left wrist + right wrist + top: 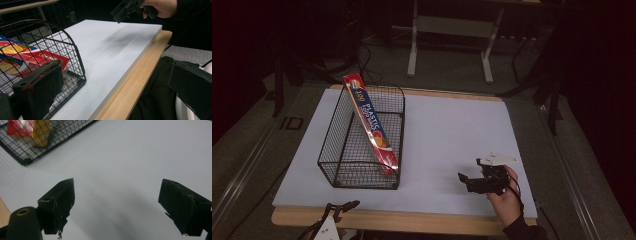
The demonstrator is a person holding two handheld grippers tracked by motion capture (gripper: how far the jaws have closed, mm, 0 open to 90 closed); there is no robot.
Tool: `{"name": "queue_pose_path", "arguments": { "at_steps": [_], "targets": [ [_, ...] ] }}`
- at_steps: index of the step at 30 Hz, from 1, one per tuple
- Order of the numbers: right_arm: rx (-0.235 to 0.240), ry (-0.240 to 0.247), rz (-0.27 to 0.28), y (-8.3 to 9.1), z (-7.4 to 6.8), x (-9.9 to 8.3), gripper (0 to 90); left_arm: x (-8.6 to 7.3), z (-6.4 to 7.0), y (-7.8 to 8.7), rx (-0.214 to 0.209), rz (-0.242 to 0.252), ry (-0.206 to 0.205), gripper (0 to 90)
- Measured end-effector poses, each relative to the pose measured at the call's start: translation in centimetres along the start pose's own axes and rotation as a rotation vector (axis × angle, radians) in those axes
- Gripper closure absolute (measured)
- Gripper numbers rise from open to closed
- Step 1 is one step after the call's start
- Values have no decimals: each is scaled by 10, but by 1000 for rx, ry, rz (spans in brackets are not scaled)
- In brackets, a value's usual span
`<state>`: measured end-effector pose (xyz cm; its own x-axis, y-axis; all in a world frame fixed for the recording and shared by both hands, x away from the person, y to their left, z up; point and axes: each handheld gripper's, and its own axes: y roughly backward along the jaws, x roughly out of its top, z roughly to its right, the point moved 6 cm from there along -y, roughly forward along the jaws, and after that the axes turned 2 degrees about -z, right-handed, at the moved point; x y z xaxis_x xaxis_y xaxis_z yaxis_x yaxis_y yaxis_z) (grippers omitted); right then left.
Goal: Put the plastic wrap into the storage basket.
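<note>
A long red and blue box (372,125) printed "100 PLASTIC" leans slanted inside a black wire basket (337,150), with its far end poking above the back rim. My right gripper (470,172) hovers open over the white board to the right of the basket, and a hand holds it. In the right gripper view the gripper (121,205) has nothing between its jaws, and the box's near end (32,130) sits far off at top left. My left gripper (341,206) is open at the table's front edge, just in front of the basket (72,52). The box (30,56) lies behind the wire.
A white board (447,135) covers the wooden table (412,220), whose edge shows along the front. Beyond the table stand a white frame's legs (412,55) and cables on the dark floor. A dark sleeve (155,87) lies below the table edge.
</note>
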<state>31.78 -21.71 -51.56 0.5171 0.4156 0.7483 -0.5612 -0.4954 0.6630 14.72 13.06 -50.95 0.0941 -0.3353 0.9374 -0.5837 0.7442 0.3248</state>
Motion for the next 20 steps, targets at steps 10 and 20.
{"name": "queue_pose_path", "arguments": {
  "at_steps": [10,20],
  "targets": [
    [-8,14,2,-9,6,-14,144,0,0,1,1,0,-4,0],
    [-6,77,-4,-15,4,-16,152,0,0,0,0,-3,-1,1]
  ]
}}
